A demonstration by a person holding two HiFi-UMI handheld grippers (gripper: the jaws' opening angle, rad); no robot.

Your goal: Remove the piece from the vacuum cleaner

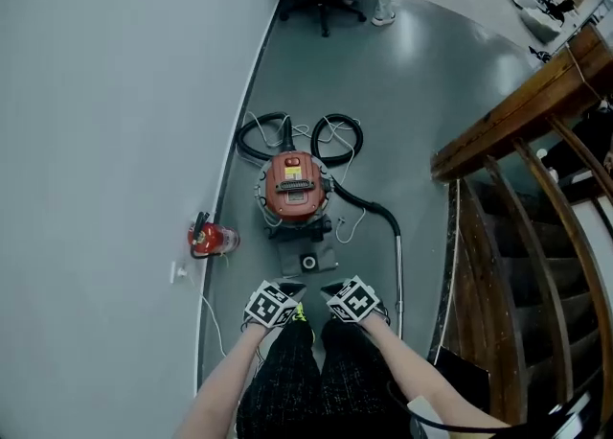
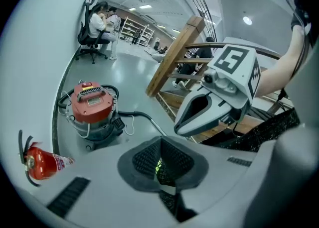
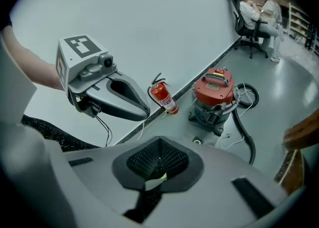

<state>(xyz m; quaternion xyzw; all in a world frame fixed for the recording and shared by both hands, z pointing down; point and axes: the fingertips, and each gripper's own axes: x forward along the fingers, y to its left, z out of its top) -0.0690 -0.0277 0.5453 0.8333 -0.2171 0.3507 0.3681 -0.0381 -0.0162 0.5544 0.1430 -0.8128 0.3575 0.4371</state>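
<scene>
Red on top and grey below, the vacuum cleaner (image 1: pixel 292 188) stands on the floor (image 1: pixel 412 92) far ahead of us, close to the wall (image 1: pixel 115 92). Its black hose (image 1: pixel 369 205) curls off to the right. We hold our left gripper (image 2: pixel 159 167) and right gripper (image 3: pixel 158 165) side by side near us. Both are squeezed shut on nothing, because we are too far off to reach any piece yet.

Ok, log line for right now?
left tool: shut | right tool: shut | vacuum: on floor, apart from both tools
</scene>
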